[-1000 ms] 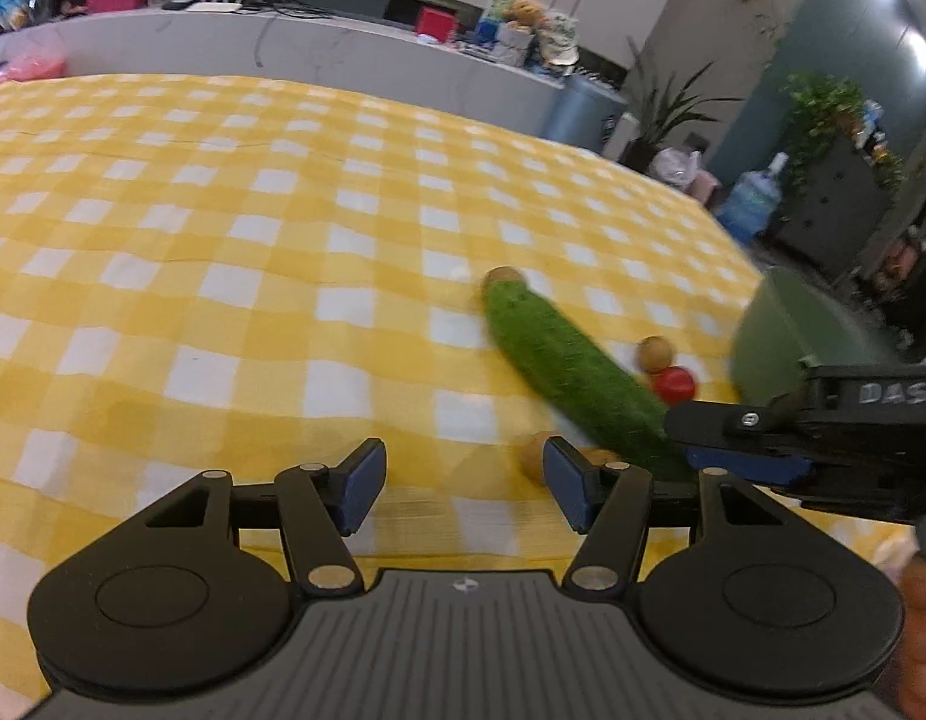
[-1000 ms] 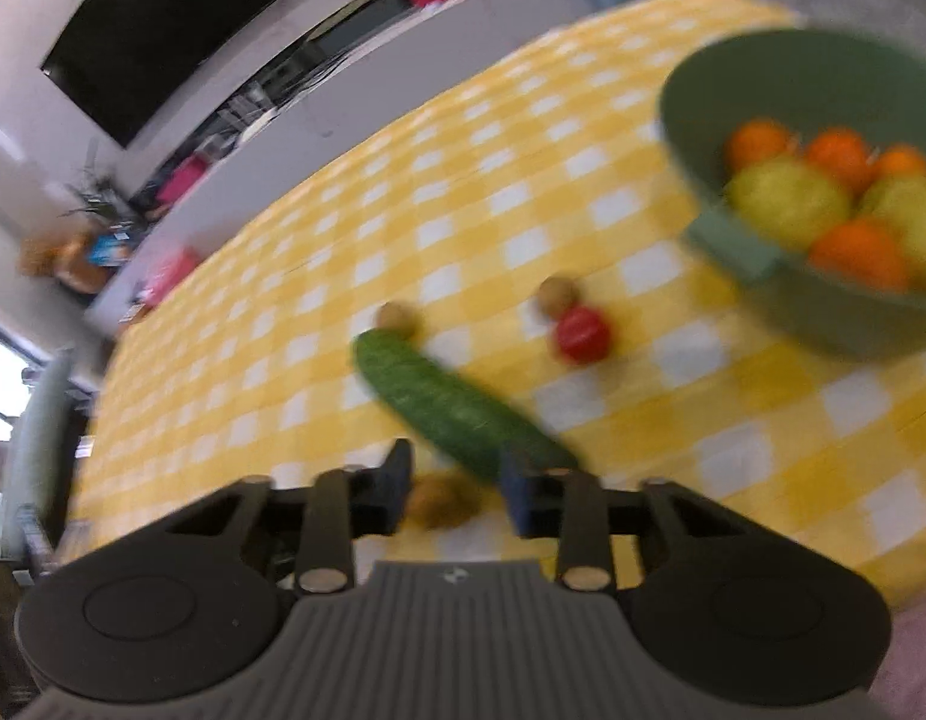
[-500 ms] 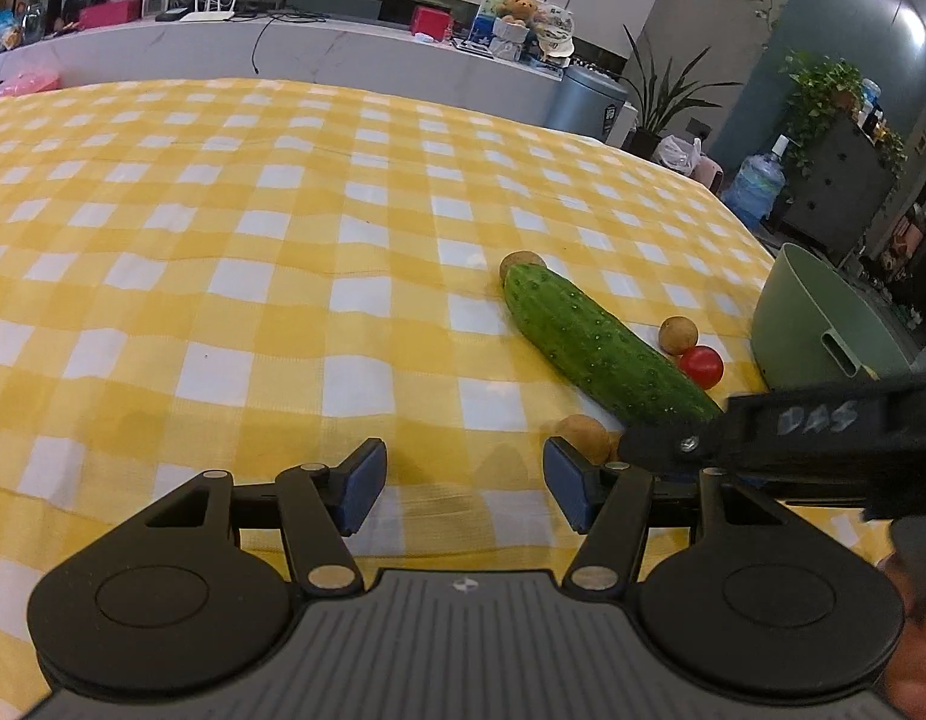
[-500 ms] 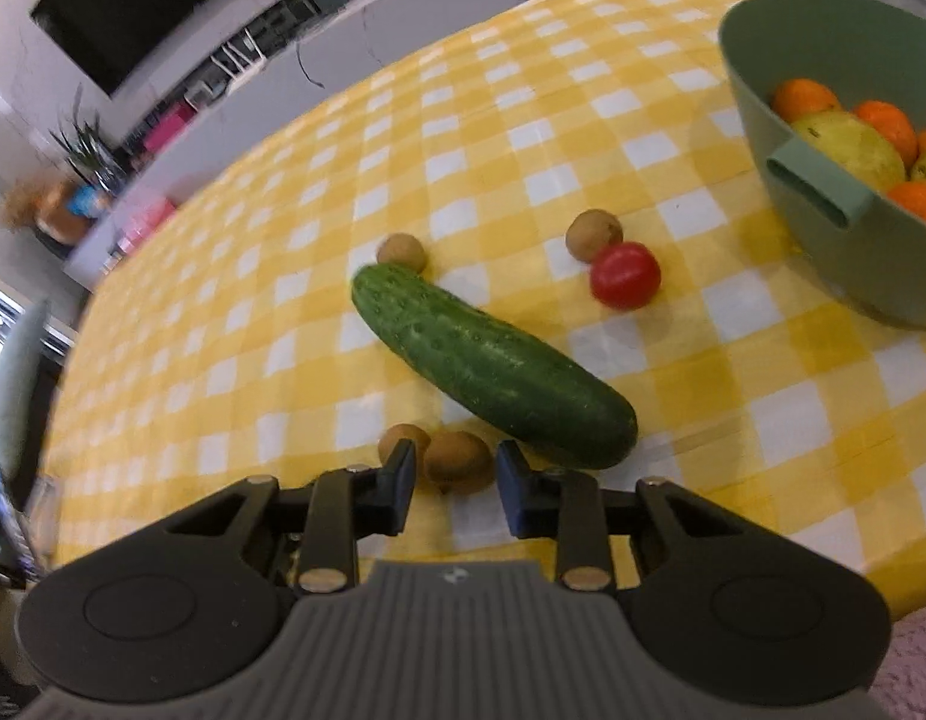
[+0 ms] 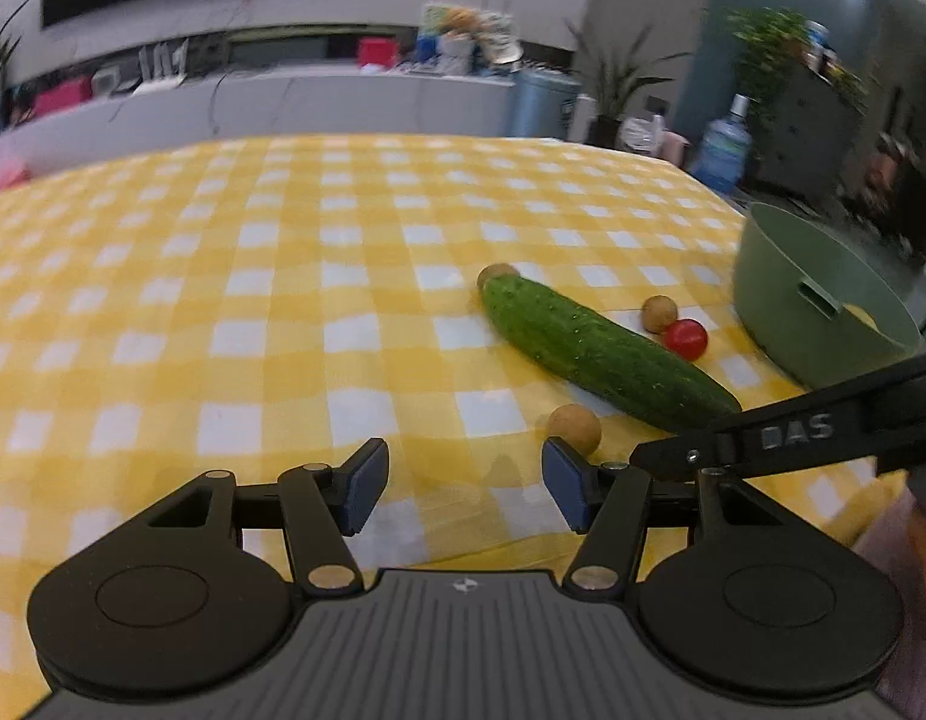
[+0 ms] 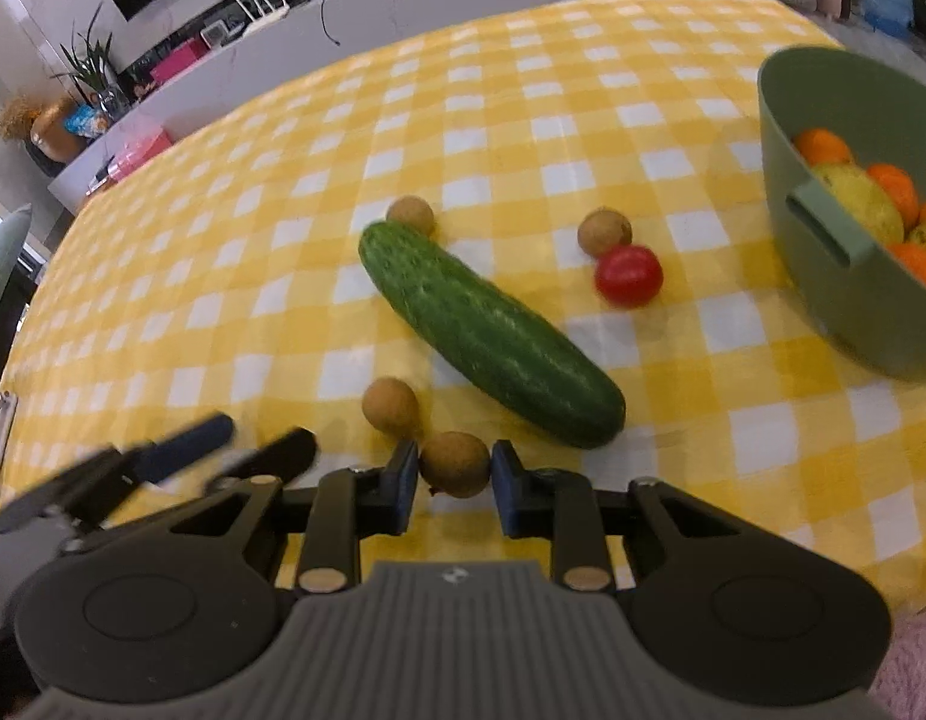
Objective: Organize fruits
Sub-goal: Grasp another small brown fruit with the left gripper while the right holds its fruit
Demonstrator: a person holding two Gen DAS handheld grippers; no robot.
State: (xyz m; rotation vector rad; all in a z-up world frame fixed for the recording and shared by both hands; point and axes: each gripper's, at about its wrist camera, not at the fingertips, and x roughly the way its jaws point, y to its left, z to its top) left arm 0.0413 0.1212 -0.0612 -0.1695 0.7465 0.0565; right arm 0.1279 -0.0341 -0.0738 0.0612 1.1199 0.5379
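A green cucumber lies on the yellow checked cloth, also in the left wrist view. Small brown round fruits lie around it: one at its far end, one beside a red tomato, one nearer. My right gripper is shut on another brown fruit at the table's near edge. My left gripper is open and empty over the cloth, left of the right one; a brown fruit lies just beyond its right finger. A green bowl holds oranges and yellow fruit.
The table's front edge is right below both grippers. The bowl stands at the right edge of the table. A counter with clutter, plants and a water bottle stand beyond the table. The left gripper shows blurred in the right wrist view.
My right gripper has moved forward and closed its fingers onto the nearest brown fruit. The left gripper has pulled back and tilted up a little, still open.
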